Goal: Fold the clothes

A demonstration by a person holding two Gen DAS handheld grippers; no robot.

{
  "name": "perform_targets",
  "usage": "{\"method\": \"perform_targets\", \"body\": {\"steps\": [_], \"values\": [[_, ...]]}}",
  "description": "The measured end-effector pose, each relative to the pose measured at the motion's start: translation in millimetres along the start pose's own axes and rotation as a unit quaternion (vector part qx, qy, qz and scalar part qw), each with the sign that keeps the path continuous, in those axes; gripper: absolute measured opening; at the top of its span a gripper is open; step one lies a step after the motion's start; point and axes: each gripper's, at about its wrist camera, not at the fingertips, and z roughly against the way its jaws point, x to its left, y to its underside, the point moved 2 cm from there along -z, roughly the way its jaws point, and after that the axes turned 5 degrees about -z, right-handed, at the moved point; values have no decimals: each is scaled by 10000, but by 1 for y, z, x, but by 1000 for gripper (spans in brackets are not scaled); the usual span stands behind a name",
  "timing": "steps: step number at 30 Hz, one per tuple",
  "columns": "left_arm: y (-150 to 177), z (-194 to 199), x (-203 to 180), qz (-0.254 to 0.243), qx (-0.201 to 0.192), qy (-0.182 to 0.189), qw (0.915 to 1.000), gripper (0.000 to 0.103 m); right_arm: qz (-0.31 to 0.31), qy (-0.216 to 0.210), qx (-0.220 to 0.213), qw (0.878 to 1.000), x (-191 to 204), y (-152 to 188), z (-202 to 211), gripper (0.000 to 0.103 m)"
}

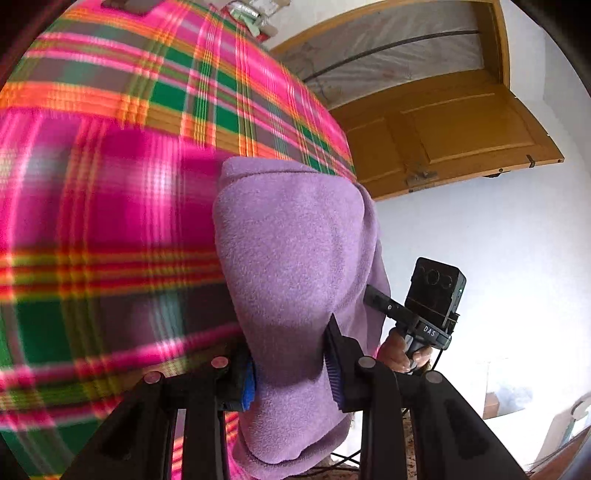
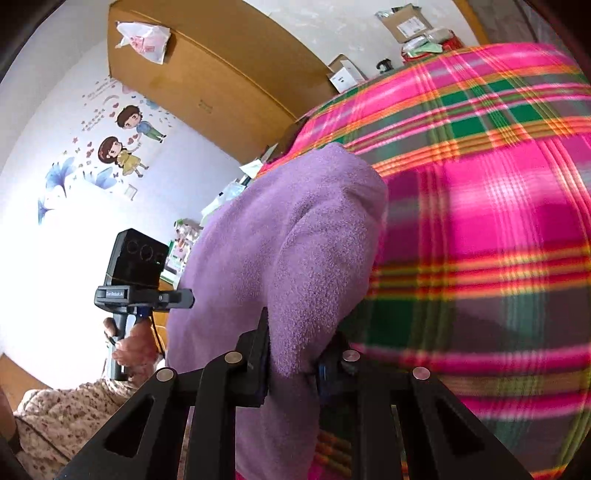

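A lilac fleece garment (image 1: 295, 266) is lifted above a pink, green and orange plaid blanket (image 1: 110, 184). My left gripper (image 1: 291, 376) is shut on a thick fold of the fleece, which bulges up between its fingers. In the right wrist view the same lilac fleece (image 2: 288, 251) rises from my right gripper (image 2: 291, 365), which is shut on another bunched edge. Each view shows the opposite gripper held by a hand: the right one (image 1: 424, 317) just right of the cloth, the left one (image 2: 140, 280) just left of it. The fleece hangs stretched between both grippers.
The plaid blanket (image 2: 480, 221) covers the surface below. A wooden door (image 1: 443, 136) stands at the far wall. A wooden wardrobe (image 2: 207, 81) with a bag on top, wall stickers (image 2: 118, 147), cardboard boxes (image 2: 406, 22) and a floral sleeve (image 2: 74, 413) are seen.
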Motion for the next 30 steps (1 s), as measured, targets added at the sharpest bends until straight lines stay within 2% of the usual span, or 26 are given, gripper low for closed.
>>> {"method": "perform_targets", "body": {"steps": [14, 30], "values": [[-36, 36, 33, 105, -288, -156, 9994, 32, 187, 106, 146, 9997, 10, -35, -39, 19], [-44, 83, 64, 168, -316, -299, 9989, 32, 159, 400, 7, 9991, 12, -69, -84, 19]]}}
